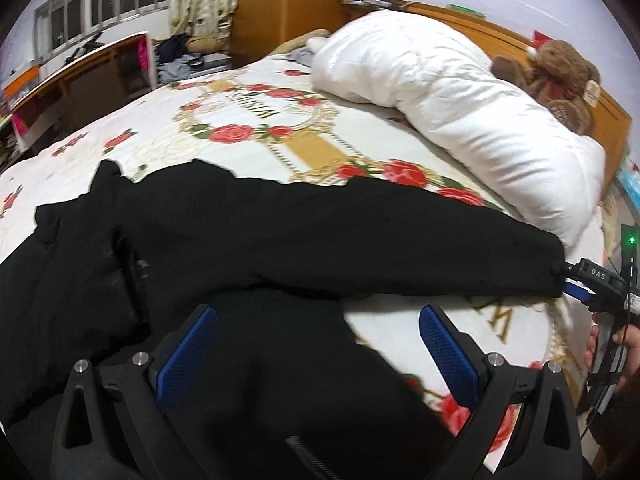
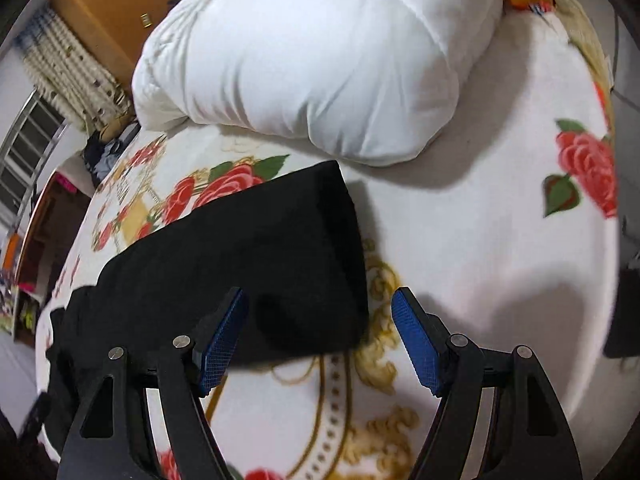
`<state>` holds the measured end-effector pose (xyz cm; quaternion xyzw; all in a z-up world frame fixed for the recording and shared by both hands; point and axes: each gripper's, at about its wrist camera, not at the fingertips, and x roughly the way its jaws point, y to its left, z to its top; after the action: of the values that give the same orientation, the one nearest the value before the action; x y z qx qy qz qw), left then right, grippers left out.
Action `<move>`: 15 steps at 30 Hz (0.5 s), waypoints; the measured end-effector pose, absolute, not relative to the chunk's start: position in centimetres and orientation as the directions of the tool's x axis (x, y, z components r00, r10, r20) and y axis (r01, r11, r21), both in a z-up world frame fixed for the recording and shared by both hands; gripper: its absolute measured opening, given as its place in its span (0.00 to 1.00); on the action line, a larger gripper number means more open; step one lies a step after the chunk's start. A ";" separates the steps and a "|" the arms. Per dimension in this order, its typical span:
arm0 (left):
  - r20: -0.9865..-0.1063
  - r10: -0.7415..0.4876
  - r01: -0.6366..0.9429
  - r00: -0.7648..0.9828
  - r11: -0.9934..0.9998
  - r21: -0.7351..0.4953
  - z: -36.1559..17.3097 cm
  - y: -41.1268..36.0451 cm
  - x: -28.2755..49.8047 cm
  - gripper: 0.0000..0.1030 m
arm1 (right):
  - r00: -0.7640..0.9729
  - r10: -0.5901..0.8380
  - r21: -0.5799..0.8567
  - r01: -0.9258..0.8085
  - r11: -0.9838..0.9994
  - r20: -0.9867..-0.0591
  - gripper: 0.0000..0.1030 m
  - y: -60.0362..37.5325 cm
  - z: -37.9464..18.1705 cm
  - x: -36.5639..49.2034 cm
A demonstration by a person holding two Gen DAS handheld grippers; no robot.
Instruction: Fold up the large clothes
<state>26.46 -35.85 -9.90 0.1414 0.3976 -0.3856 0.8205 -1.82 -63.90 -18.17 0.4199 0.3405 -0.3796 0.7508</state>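
- Two hand-held grippers are seen over a black garment [image 1: 248, 240] that is spread across a rose-patterned bedspread [image 1: 248, 128]
- No completed fold can be made out; the body of the garment lies toward nine o'clock in the left wrist view, and one long sleeve [image 1: 420, 248] is stretched out flat toward three o'clock
- The left gripper [image 1: 318, 354] is held with its jaws apart above the lower body of the garment, nothing being pinched between the blue pads
- The right gripper [image 2: 320, 338] is likewise spread wide, the sleeve cuff [image 2: 320, 248] lying partly between its pads at twelve o'clock of the jaws; the cloth is not seen to be pressed
- In the left wrist view the right gripper is found at the cuff end, at three o'clock, carried by a hand [image 1: 624, 344]
- A white duvet [image 2: 312, 60] is bunched just beyond the cuff, and a teddy bear [image 1: 560, 80] sits at two o'clock by the headboard
- The task is judged barely begun: the sleeve would have to be taken up and laid over the body, and every later fold is left to do
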 end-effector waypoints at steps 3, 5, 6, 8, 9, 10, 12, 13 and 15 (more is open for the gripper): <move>-0.767 -0.503 0.725 0.399 0.685 -0.072 -10.4 -34.8 27.5 0.99 | 0.477 -0.262 0.382 0.859 0.340 -0.839 0.72 -64.3 -19.2 -1.2; -0.772 -0.495 0.710 0.399 0.699 -0.082 -10.7 -34.3 28.1 0.99 | 0.477 -0.250 0.387 0.859 0.334 -0.843 0.72 -64.4 -19.6 -0.7; -0.773 -0.493 0.706 0.399 0.703 -0.083 -10.8 -34.1 28.3 0.99 | 0.482 -0.243 0.394 0.857 0.333 -0.842 0.72 -64.4 -19.7 -0.6; -0.774 -0.486 0.703 0.405 0.707 -0.076 -10.9 -33.8 28.5 0.99 | 0.470 -0.245 0.386 0.865 0.321 -0.848 0.72 -64.4 -19.8 -0.3; -0.775 -0.481 0.703 0.410 0.708 -0.067 -10.9 -33.8 28.6 0.99 | 0.476 -0.243 0.396 0.862 0.316 -0.845 0.72 -64.4 -19.8 -0.3; -0.776 -0.474 0.703 0.417 0.709 -0.056 -11.0 -33.7 28.6 0.99 | 0.477 -0.242 0.397 0.863 0.312 -0.845 0.72 -64.4 -19.8 -0.3; -0.778 -0.465 0.707 0.423 0.706 -0.038 -11.0 -33.7 28.6 0.99 | 0.491 -0.246 0.409 0.855 0.318 -0.836 0.64 -64.3 -19.6 -0.3; -0.780 -0.461 0.706 0.424 0.708 -0.035 -11.0 -33.6 28.7 0.99 | 0.504 -0.248 0.421 0.849 0.320 -0.827 0.56 -64.3 -19.4 -0.3; -0.783 -0.455 0.700 0.424 0.713 -0.036 -11.0 -33.3 28.9 0.99 | 0.525 -0.252 0.433 0.834 0.341 -0.813 0.43 -64.0 -18.8 0.0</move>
<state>28.94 -33.30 -10.97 0.1499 0.4088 -0.3480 0.8303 -0.03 -63.98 -18.77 0.4458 0.3263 -0.3618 0.7510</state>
